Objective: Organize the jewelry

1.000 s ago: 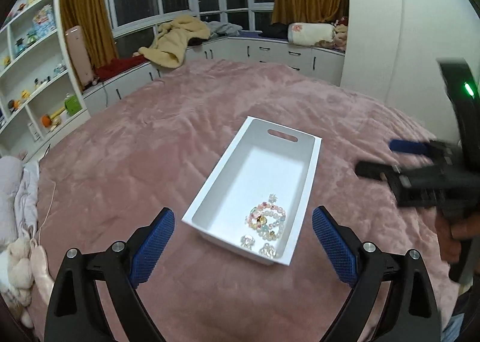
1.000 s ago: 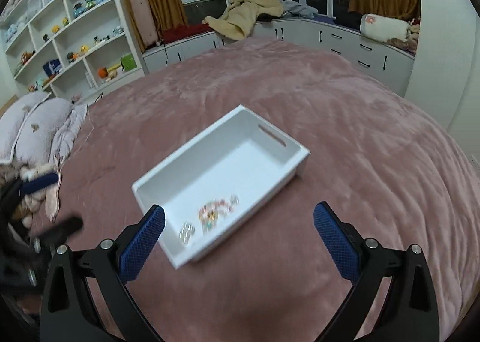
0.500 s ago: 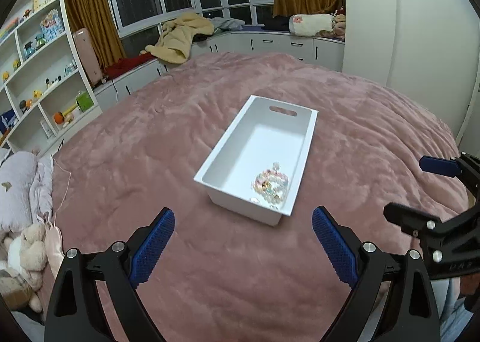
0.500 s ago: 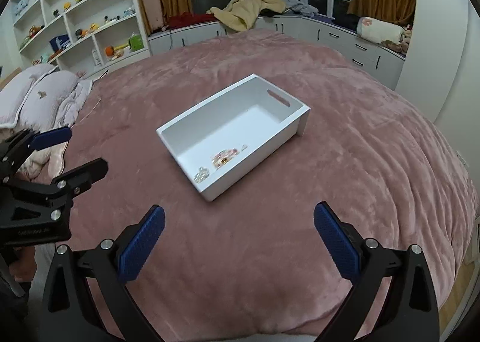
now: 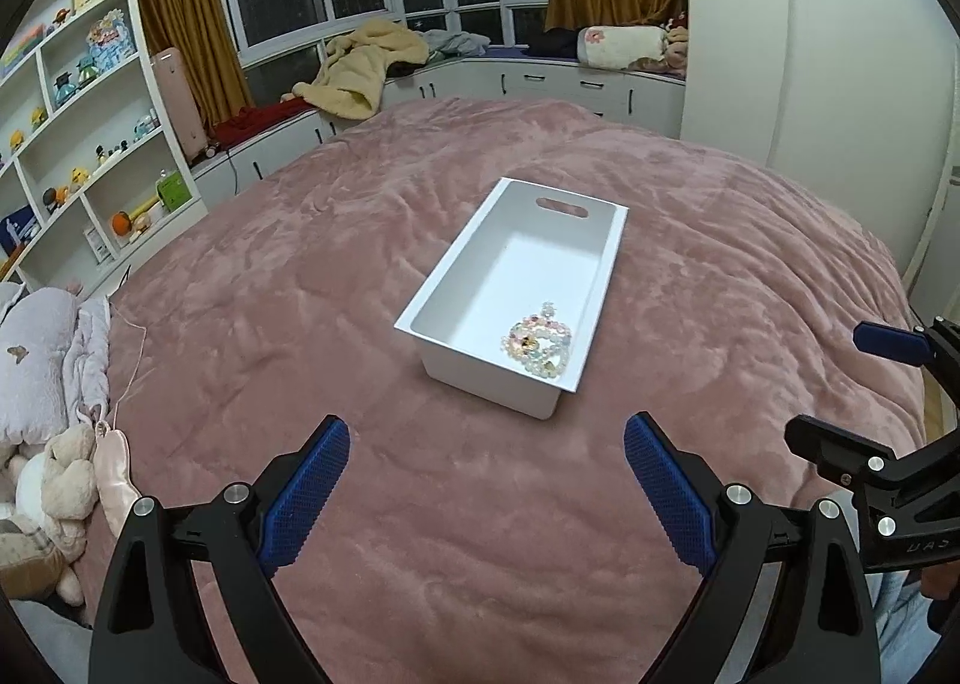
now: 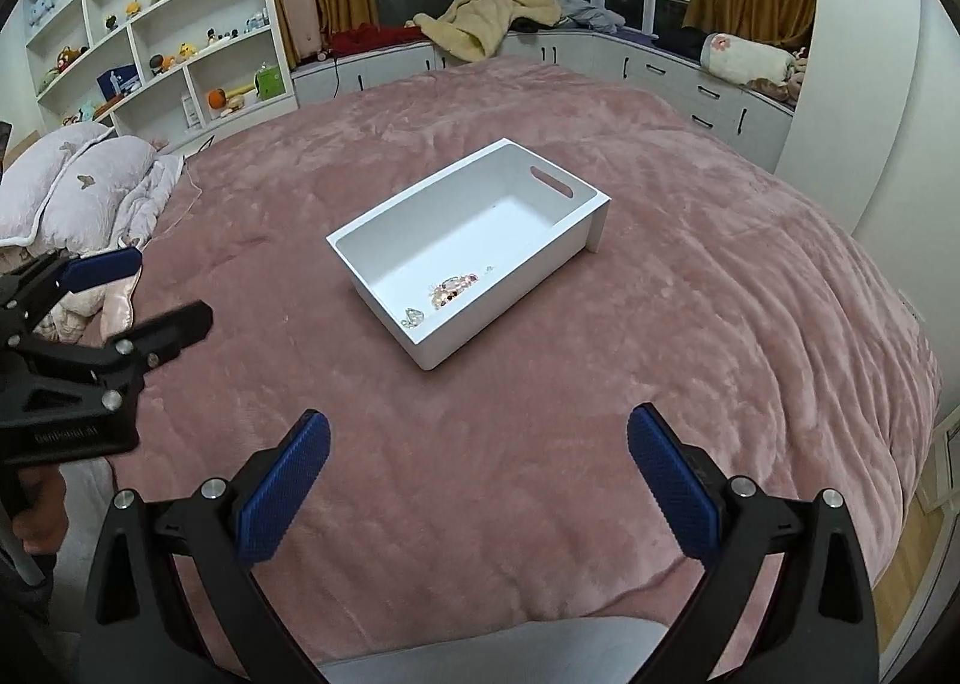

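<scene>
My left gripper (image 5: 486, 456) and my right gripper (image 6: 477, 456) both hang over the pink bedspread (image 5: 300, 288), jaws spread wide, nothing in either. The white storage bin (image 5: 594, 288) is my landmark: it sits on the bed ahead of both grippers, well apart from them, its handle slot at the far end. The beaded bracelet (image 5: 536, 346) lies coiled on the bin floor, close to the near end wall, and small clear earrings or charms (image 6: 413, 317) rest beside it, nearer the near corner.

As far as I can see, no jewelry lies on the blanket outside the bin, so I judge the sorting about done. If a piece still needs placing, I would come down from straight above the bin, keeping my jaws clear of its walls, since the soft bedding would let it tip.

Beyond the bin: a beige blanket (image 6: 492, 6) heaped on the window seat. Left of it: toy shelves (image 6: 150, 24), pillows (image 6: 78, 180). Nothing blocks my reach.
</scene>
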Demonstrator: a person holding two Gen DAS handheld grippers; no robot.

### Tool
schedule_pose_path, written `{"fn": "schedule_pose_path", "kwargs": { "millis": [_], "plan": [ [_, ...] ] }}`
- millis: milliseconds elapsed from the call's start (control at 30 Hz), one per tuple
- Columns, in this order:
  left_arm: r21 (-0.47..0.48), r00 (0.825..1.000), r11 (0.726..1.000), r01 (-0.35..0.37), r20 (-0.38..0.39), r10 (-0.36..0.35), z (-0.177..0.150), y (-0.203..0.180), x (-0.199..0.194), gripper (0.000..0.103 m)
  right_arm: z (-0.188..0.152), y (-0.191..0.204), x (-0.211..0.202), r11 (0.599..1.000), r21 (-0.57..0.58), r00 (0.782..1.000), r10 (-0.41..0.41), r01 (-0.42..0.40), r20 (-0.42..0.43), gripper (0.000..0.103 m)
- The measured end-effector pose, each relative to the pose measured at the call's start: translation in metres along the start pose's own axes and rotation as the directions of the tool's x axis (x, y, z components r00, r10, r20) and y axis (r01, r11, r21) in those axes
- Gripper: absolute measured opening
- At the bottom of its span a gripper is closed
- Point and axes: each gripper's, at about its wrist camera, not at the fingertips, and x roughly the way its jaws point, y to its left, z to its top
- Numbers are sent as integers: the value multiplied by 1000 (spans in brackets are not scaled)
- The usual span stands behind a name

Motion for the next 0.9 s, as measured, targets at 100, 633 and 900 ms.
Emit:
{"fn": "schedule_pose_path", "kwargs": {
  "millis": [100,633,900],
  "plan": [
    [7,1000,1000,17,19,-17,0,-4,-6,94,-3,-1,-6,1000,28,1000,-5,5,15,98],
    [38,999,999,23,45,-24,2,-14,-12,94,-7,-3,-15,998,54,999,-17,15,47,98],
    [37,999,999,15,44,-17,4,-13,-11,94,-9,-5,-17,998,58,999,-10,7,48,98]
  ]
}}
